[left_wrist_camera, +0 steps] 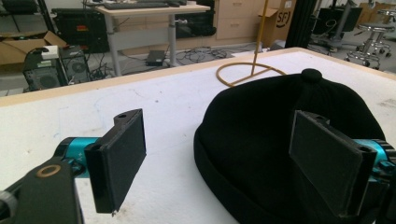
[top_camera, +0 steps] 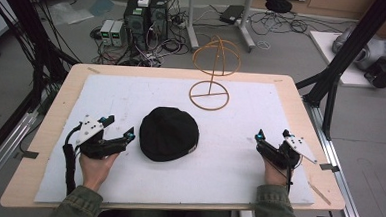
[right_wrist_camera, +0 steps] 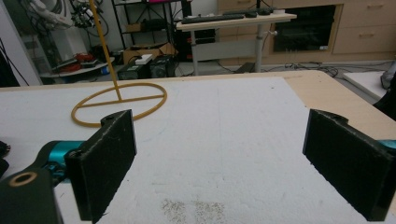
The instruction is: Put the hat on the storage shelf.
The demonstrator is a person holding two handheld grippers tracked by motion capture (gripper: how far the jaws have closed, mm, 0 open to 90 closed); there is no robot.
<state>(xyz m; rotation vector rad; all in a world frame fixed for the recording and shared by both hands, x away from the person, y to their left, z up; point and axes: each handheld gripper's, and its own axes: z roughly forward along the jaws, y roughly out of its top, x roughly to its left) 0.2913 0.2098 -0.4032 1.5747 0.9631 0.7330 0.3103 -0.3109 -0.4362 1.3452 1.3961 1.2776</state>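
Black cap (top_camera: 169, 134) sitting crown-up in the middle of the white mat (top_camera: 238, 156) on the bench (top_camera: 56, 106), small button on top seen in the left gripper view, brim band flat on the mat. Left hand-held gripper (top_camera: 116, 128) parked just beside the cap's left side, jaws wide apart and holding nothing; from its own camera, one pad (left_wrist_camera: 119, 158) over bare mat and the other pad (left_wrist_camera: 327, 163) in front of the cap's side, so apparently lined up to bracket the brim band — contact with the fabric not clear from here. Right hand-held gripper (top_camera: 272, 137) well apart from the cap on the right, jaws spread too, nothing between them but open mat in the right gripper view. Wire hat stand (top_camera: 214, 74) upright at the far side, ring base (right_wrist_camera: 119, 103) flat on the mat, hoop head above it; likely the perch for the cap, hence the cap laid nearest the hands and the stand behind it, with bare mat between. Plenty of room: open mat to the right of the cap for the right side to come in, free lane from cap to stand, no clutter on the bench. Bench edges well clear of everything; stand base closest to the far edge of the mat, so any nudge there worth watching. Soft cloth, likely to sag when pinched at one side only
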